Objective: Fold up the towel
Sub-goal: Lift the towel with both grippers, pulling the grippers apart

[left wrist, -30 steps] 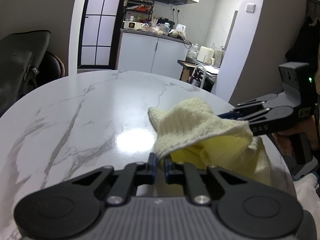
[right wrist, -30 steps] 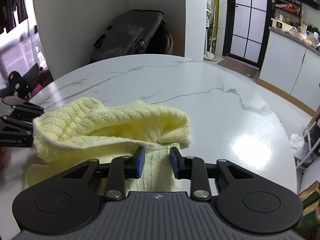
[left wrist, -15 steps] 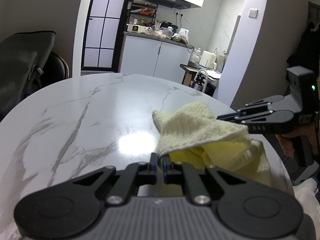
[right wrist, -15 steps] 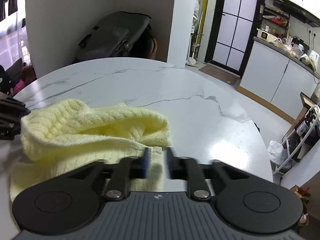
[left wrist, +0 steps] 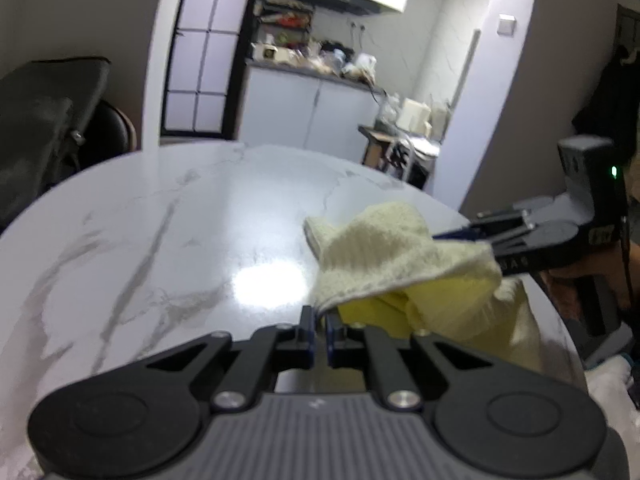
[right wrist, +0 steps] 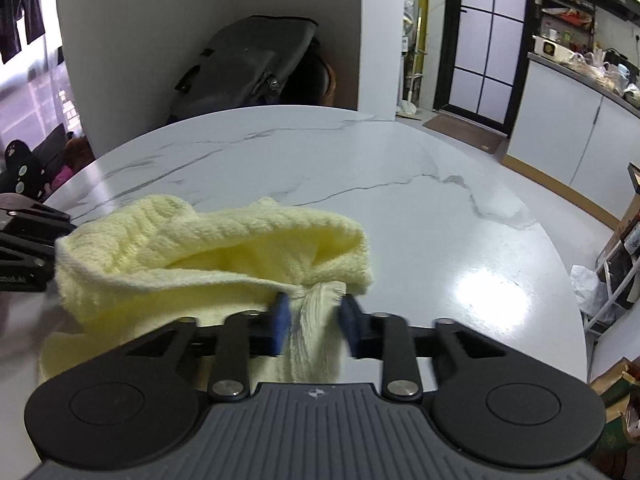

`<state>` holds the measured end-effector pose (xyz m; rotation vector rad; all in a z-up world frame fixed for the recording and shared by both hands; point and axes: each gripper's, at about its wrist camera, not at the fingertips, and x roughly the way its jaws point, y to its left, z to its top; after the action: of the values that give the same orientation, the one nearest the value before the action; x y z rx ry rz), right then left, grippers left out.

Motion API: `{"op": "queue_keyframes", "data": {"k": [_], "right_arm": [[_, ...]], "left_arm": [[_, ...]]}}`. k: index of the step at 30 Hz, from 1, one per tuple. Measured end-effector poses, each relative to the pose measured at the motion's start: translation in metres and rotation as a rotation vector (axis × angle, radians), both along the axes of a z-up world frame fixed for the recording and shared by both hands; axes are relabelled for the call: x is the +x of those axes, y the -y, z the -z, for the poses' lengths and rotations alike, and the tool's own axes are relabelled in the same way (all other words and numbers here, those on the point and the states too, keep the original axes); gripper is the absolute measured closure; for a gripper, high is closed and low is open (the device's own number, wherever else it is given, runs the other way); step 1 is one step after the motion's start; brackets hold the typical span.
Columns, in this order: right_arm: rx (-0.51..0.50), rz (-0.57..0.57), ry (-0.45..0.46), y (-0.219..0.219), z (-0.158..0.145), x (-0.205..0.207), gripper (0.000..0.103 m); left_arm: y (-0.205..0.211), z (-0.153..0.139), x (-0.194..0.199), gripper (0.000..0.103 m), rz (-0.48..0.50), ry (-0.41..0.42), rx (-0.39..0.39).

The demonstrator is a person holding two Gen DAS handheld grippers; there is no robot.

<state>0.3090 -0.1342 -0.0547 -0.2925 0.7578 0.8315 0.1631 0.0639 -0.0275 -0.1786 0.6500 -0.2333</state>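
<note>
A pale yellow towel [left wrist: 404, 256] lies bunched on the near right part of the round marble table [left wrist: 180, 240]. My left gripper [left wrist: 319, 322] is shut on a corner edge of the towel. In the right wrist view the towel [right wrist: 224, 248] is folded over itself, and my right gripper [right wrist: 315, 316] has its jaws apart with a towel corner lying between them. The right gripper also shows in the left wrist view [left wrist: 476, 236], its tips at the towel's far edge. The left gripper's body [right wrist: 24, 240] shows at the left edge of the right wrist view.
A dark bag on a chair [right wrist: 248, 68] stands beyond the table's far edge. Kitchen cabinets [left wrist: 304, 112] and a small side rack [left wrist: 400, 152] stand beyond the table. A wire rack and a bag [right wrist: 600, 280] are on the floor at the right.
My right gripper's jaws closed toward the towel corner half a second ago and are now spread apart again. The towel edges have lifted slightly. My left gripper stays shut on its corner.
</note>
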Motion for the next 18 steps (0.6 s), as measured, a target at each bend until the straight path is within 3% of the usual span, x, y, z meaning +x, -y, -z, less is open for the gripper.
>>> {"op": "queue_keyframes", "data": {"k": [7, 15, 17, 18], "right_arm": [[-0.004, -0.004, 0.013, -0.003, -0.001, -0.005, 0.096], [0.022, 0.014, 0.045, 0.005, -0.009, -0.011, 0.097], [0.027, 0.029, 0.064, 0.007, -0.015, -0.012, 0.097], [0.028, 0.032, 0.069, 0.008, -0.017, -0.012, 0.097]], "left_arm": [[0.004, 0.001, 0.002, 0.073, -0.003, -0.002, -0.014], [0.014, 0.003, 0.002, 0.072, 0.007, 0.003, -0.012], [0.014, 0.003, 0.003, 0.087, 0.001, 0.000, -0.018], [0.015, 0.004, 0.004, 0.100, -0.006, -0.005, -0.008]]}}
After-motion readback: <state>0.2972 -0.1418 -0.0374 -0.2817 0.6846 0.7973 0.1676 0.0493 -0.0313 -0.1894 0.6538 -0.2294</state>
